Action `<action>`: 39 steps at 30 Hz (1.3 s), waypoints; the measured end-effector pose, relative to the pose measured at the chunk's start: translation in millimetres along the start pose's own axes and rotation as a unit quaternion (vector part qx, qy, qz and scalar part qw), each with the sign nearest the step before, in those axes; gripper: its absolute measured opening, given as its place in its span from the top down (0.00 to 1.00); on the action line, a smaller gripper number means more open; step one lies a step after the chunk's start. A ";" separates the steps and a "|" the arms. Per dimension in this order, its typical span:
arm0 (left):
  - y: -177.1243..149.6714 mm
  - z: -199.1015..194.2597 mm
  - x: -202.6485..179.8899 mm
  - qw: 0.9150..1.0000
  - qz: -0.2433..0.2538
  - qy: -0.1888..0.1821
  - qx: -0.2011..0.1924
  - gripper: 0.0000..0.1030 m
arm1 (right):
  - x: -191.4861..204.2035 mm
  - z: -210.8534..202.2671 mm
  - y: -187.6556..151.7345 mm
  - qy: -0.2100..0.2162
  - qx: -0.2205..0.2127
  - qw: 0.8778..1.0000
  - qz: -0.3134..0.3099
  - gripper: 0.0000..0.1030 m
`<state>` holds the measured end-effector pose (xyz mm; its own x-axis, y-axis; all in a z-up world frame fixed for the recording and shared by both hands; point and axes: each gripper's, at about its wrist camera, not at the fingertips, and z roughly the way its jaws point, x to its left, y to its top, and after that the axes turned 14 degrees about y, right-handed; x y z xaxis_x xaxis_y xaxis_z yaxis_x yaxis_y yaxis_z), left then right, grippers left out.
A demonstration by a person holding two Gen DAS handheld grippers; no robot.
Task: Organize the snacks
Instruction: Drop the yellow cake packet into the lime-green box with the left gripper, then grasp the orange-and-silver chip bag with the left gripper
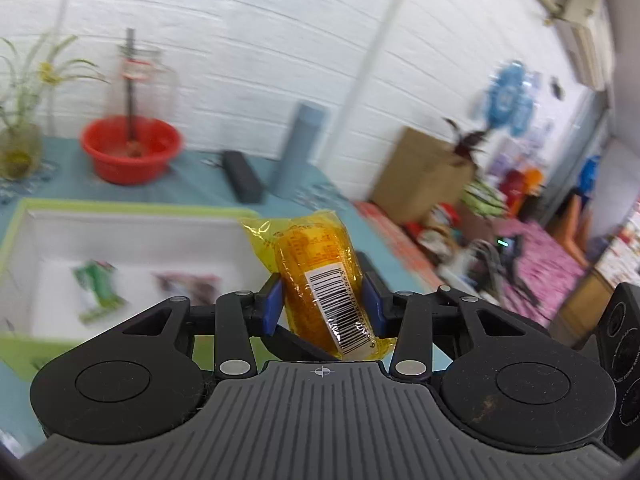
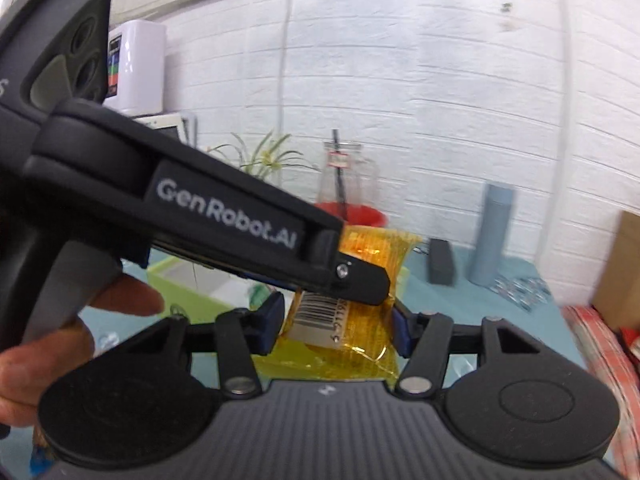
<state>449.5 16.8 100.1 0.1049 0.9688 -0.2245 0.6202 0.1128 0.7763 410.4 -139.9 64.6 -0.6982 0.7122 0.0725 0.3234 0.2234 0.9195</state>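
Snack pack held by both claws above the bench

Snack pack (image 1: pixel 320 280), an orange roll sealed in crinkly yellow film with a white barcode label, sits between the blue pads (image 1: pixel 273 307) of the left claw (image 1: pixel 324 308), which pinch the body of the roll from both sides. In the right wrist view the right claw (image 2: pixel 336 324) is closed on the same pack (image 2: pixel 372 248) lower down, near its flared sealed end, with the left claw's finger crossing in front. So both claws are narrowed onto the one pack, held in the air over the teal-covered bench (image 1: pixel 200 176).

Beyond it lies a white tray with a green rim (image 1: pixel 132 210), holding a green packet (image 1: pixel 96 288) and another blurred packet (image 1: pixel 188 282); it is likely the destination.

By its look the pack is light, and the film glossy and slippery. The sealed ends are soft and would crumple or slide, while the contents may crush under pressure. A gentle grip across the firm middle seems safest.
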 end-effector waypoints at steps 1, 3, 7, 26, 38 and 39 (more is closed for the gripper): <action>6.6 10.4 11.1 1.000 -0.002 0.013 0.000 0.79 | -6.3 19.9 6.9 0.011 0.008 1.000 0.000 0.41; 15.9 33.9 37.0 0.999 -0.016 0.035 0.010 0.79 | -15.0 56.6 12.8 0.034 0.026 0.999 0.002 0.41; 18.9 69.7 77.1 0.997 -0.030 0.062 0.035 0.79 | -19.2 118.1 10.6 0.060 0.063 0.996 0.005 0.40; -24.8 -98.9 57.1 0.995 -0.033 0.039 -0.090 0.25 | 33.4 -30.3 24.0 0.054 -0.015 0.996 0.065 0.02; -134.3 -76.1 24.8 0.997 -0.038 -0.044 0.055 0.37 | 95.4 -95.5 -121.7 -0.006 0.048 0.993 0.107 0.02; -134.2 -64.6 20.3 0.995 -0.040 -0.060 0.075 0.48 | 96.1 -94.7 -127.5 -0.003 0.052 0.992 0.116 0.02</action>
<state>318.1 35.5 29.4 0.1361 0.9237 -0.3582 0.7391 0.1461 0.6576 241.6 -163.0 -9.2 -0.5927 0.7569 0.2753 0.5392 0.1190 0.8338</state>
